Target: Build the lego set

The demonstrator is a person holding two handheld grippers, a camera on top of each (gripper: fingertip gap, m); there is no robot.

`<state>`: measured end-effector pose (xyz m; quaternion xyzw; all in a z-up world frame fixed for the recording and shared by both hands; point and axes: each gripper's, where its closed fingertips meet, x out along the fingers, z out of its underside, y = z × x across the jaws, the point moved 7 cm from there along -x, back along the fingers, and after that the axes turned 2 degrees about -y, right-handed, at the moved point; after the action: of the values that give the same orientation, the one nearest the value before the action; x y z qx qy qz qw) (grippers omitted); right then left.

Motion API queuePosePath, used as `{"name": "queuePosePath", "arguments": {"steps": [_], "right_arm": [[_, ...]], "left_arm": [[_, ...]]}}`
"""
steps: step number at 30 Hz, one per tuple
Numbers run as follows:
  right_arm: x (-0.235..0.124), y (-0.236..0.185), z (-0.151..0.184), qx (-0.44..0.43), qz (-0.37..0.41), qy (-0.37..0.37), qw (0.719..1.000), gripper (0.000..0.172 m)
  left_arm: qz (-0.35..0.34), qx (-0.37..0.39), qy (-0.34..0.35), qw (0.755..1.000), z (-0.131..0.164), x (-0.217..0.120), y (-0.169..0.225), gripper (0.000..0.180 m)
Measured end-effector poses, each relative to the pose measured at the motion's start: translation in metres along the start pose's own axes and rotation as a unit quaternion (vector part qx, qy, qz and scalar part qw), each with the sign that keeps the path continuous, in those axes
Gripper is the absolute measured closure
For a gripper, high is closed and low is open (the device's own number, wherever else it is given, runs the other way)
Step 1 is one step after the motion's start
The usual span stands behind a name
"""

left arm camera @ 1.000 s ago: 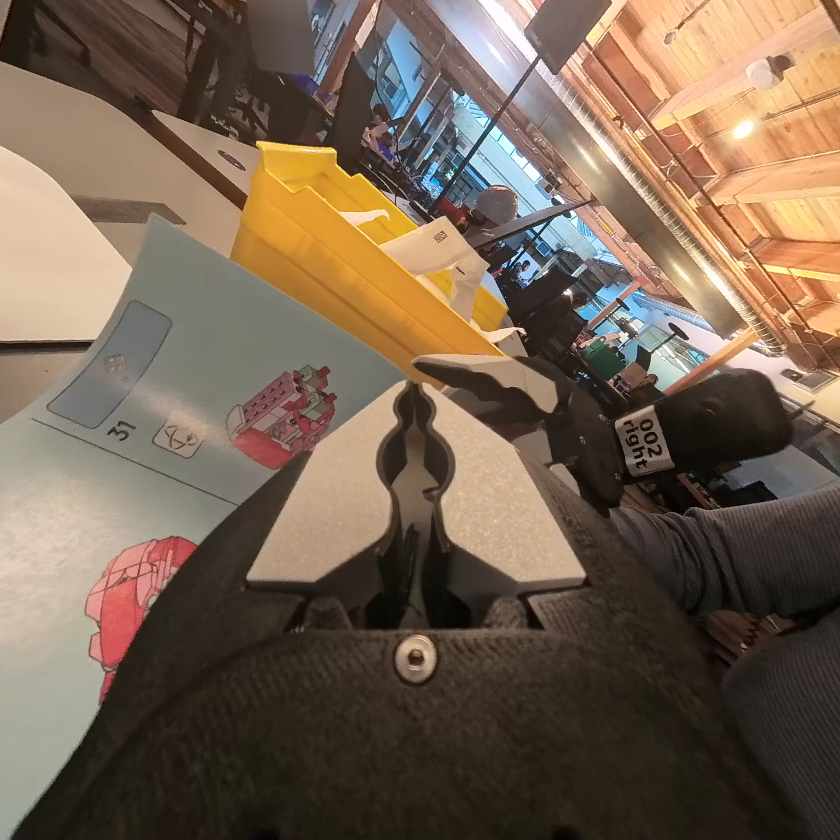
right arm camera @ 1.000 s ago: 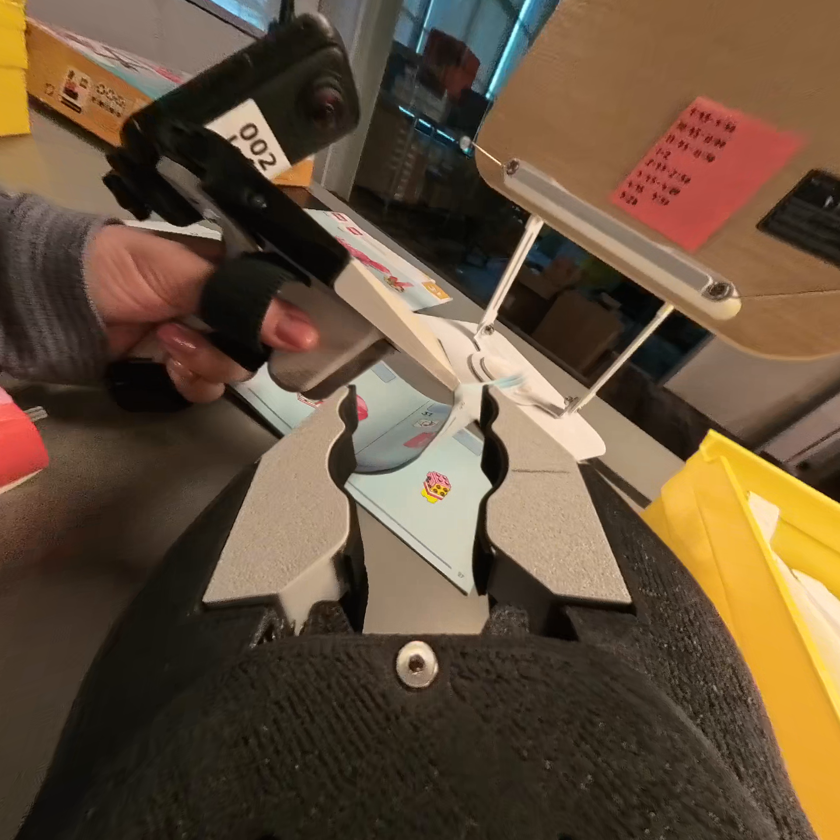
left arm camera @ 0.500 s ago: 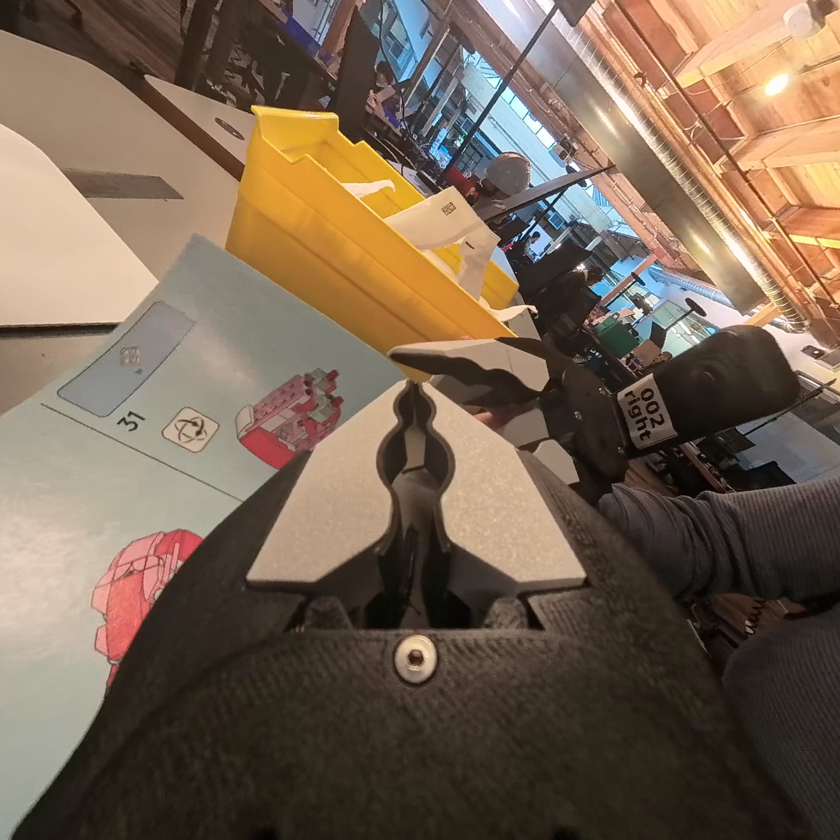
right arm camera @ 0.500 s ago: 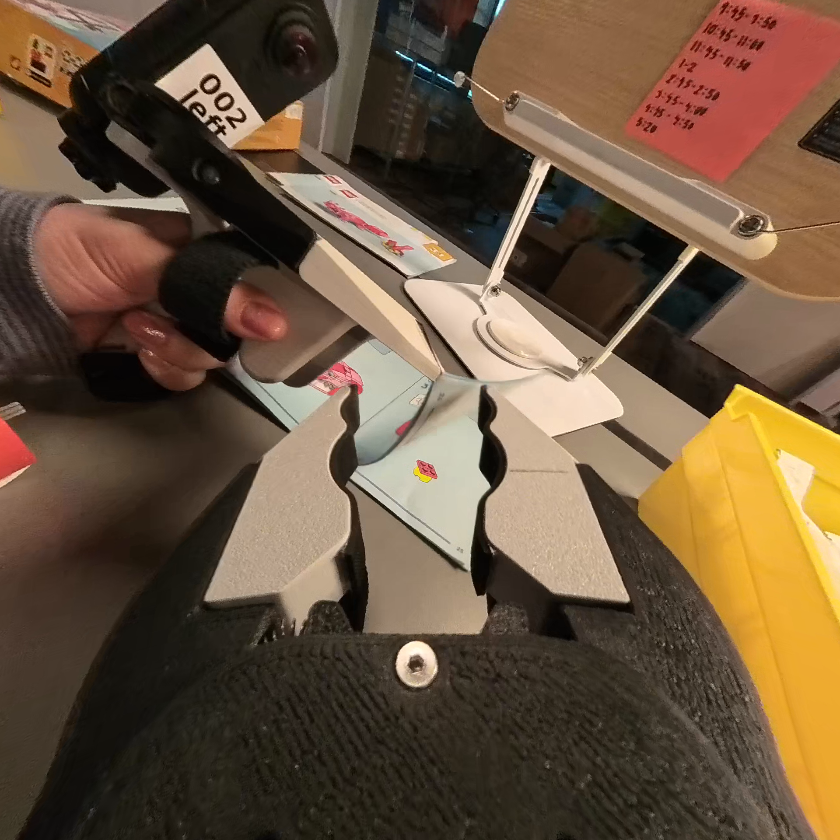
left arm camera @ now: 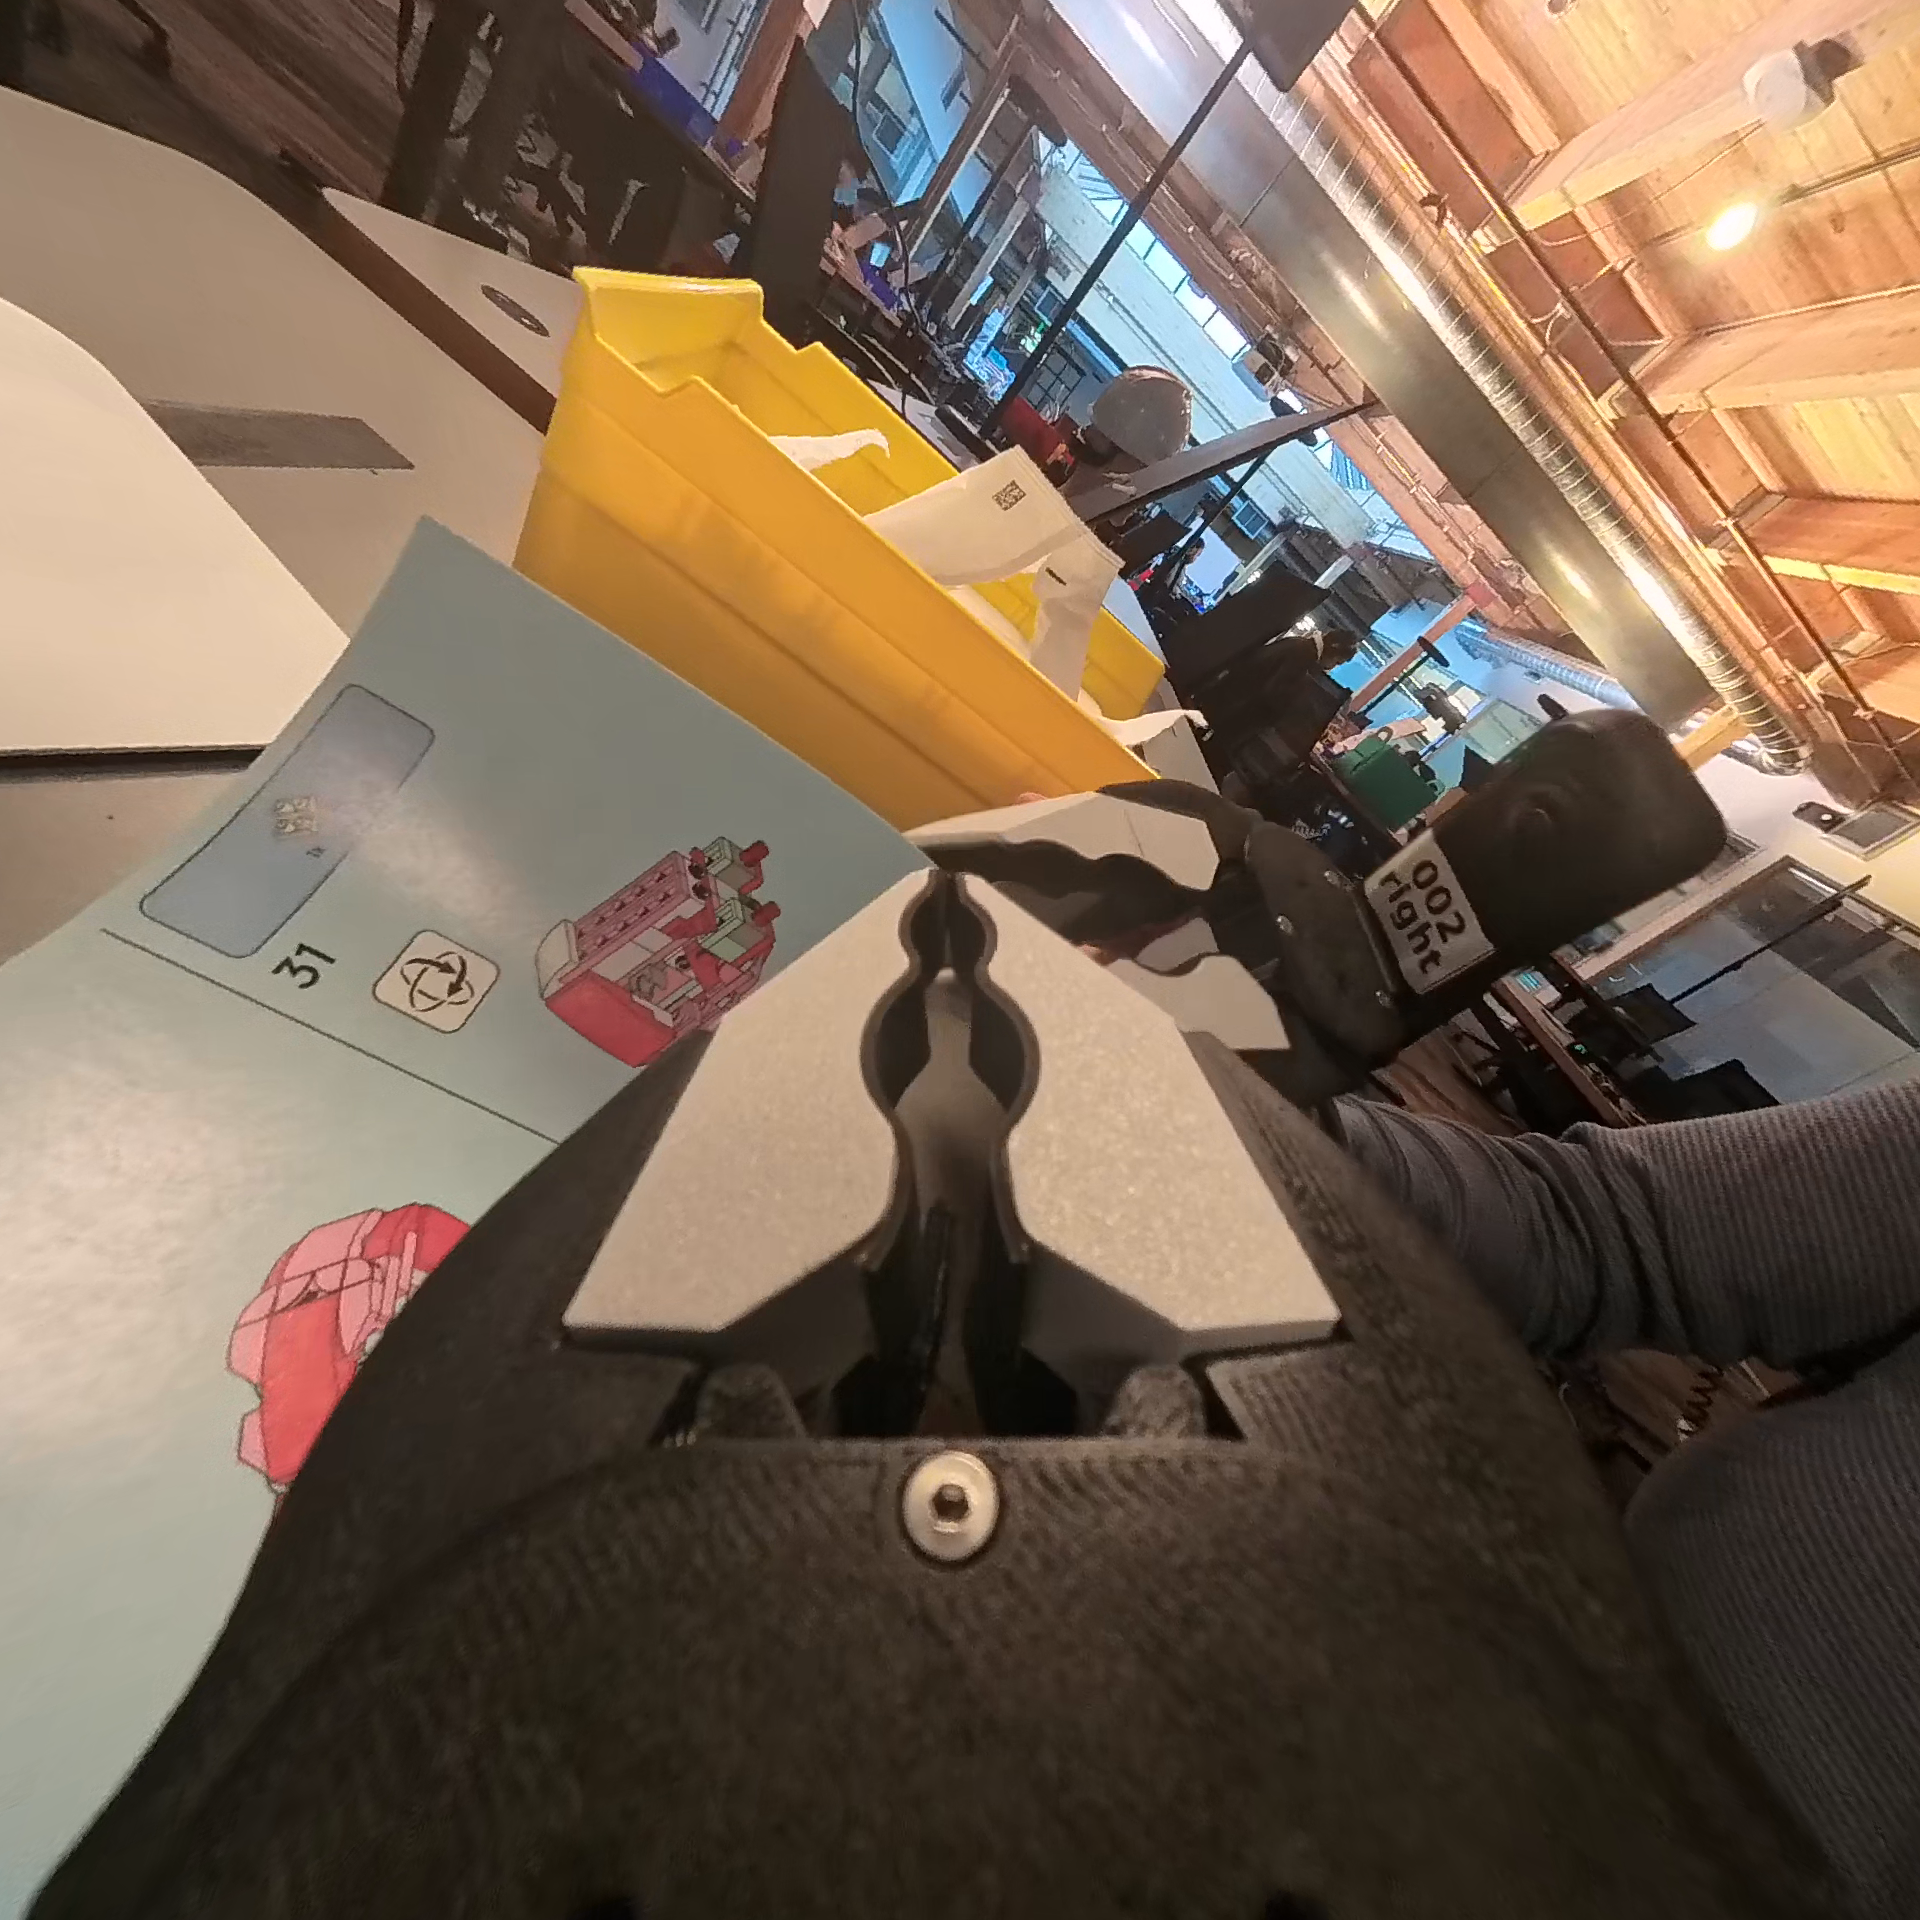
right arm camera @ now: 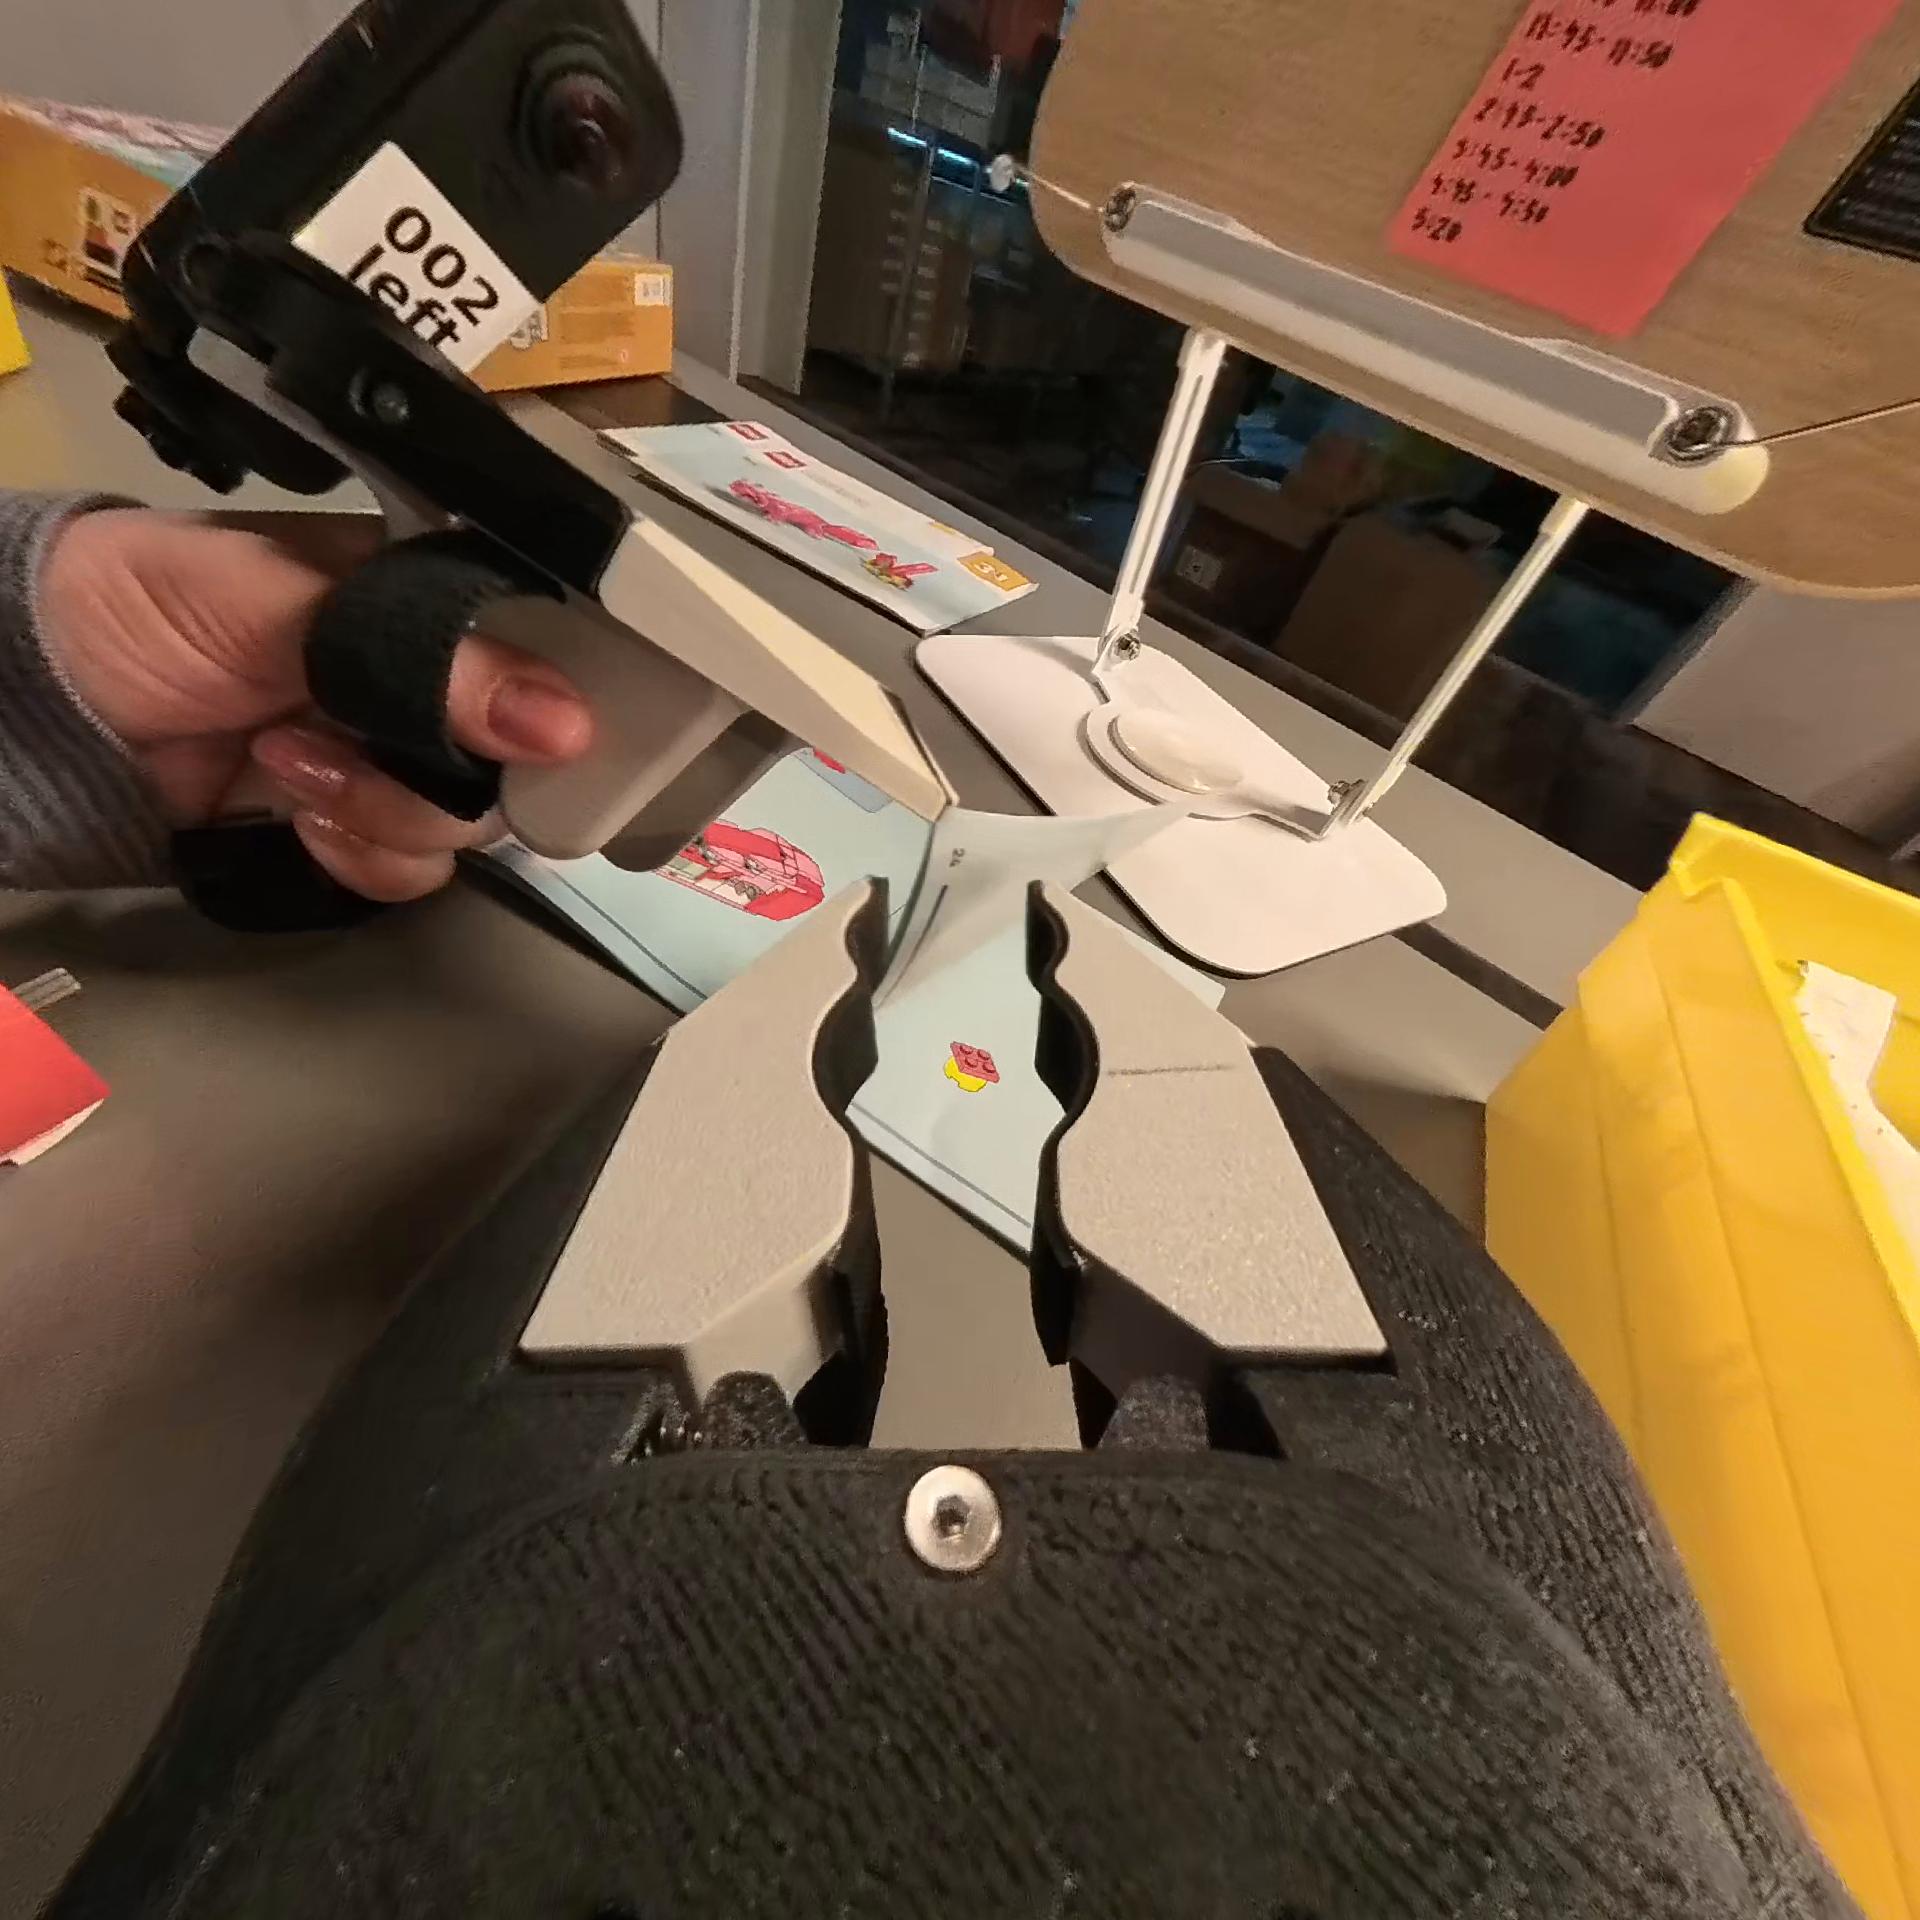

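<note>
A light blue instruction booklet (right arm camera: 966, 1122) lies open on the dark table. My left gripper (left arm camera: 948, 883) is shut on the corner of one page (left arm camera: 468, 831) and holds it lifted and curled. It shows in the right wrist view (right arm camera: 935, 805), pinching that page (right arm camera: 1018, 842) at its tip. My right gripper (right arm camera: 956, 904) is open, its jaws partly narrowed with the lifted page standing between them, close to the left finger (right arm camera: 790, 1039) but not pressed by both pads. The right gripper also shows in the left wrist view (left arm camera: 1018, 883), just beyond my left fingertips.
A yellow bin (right arm camera: 1714, 1195) with white paper bags stands to the right, also in the left wrist view (left arm camera: 790, 582). A white stand base (right arm camera: 1247, 831) carries a wooden board (right arm camera: 1351, 156). A second booklet (right arm camera: 831, 509) and an orange box (right arm camera: 592, 332) lie farther back. A red item (right arm camera: 42, 1081) lies at the left. Left and right tips are no more than a few centimetres apart.
My right jaws have narrowed around the lifted page and moved closer to the left gripper's tip. My left gripper stays shut on the page and has raised it slightly.
</note>
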<state>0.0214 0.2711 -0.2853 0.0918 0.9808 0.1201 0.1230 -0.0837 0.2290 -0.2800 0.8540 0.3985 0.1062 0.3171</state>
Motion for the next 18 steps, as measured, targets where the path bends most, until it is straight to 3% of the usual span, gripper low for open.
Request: {"name": "queuePosePath", "arguments": {"steps": [18], "right_arm": [[-0.0029,0.0061,0.0009,0.001,0.017,0.008,1.0,0.159]], "left_arm": [[-0.005,0.001,-0.005,1.0,0.0006,-0.0017,-0.002,0.18]]}}
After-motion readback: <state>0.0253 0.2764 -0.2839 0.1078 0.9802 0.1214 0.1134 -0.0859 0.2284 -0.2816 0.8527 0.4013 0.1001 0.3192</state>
